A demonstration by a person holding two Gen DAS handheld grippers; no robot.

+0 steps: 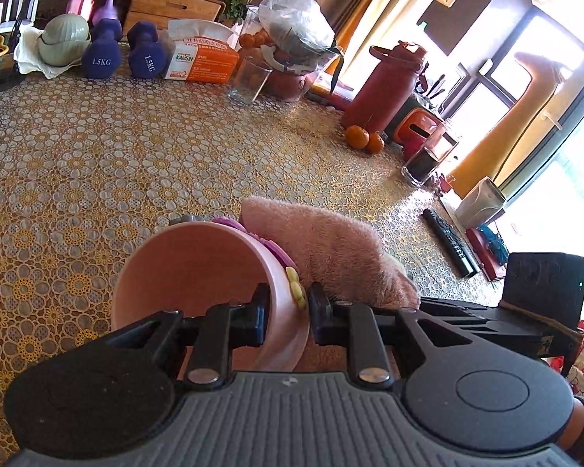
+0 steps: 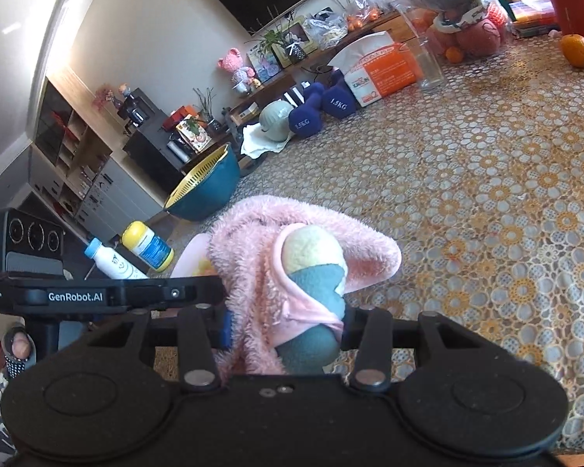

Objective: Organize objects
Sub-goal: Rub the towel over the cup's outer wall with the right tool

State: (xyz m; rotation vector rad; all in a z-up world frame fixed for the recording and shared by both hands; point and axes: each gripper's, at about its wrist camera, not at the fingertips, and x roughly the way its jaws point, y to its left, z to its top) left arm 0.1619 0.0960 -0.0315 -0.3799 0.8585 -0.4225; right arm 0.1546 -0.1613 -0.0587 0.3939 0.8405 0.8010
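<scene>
Left gripper [image 1: 286, 311] pinches the wall of the pink bowl [image 1: 198, 272], interior bare. Right gripper [image 2: 286, 329] clamps the pink plush toy [image 2: 292, 272] beside it.

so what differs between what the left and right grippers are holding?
The left gripper pinches the rim of a rigid, smooth pink bowl; the right gripper squeezes a soft, fuzzy pink plush toy. The bowl is hollow and open; the toy is a bunched mass. Both are pink and gripped.
</scene>
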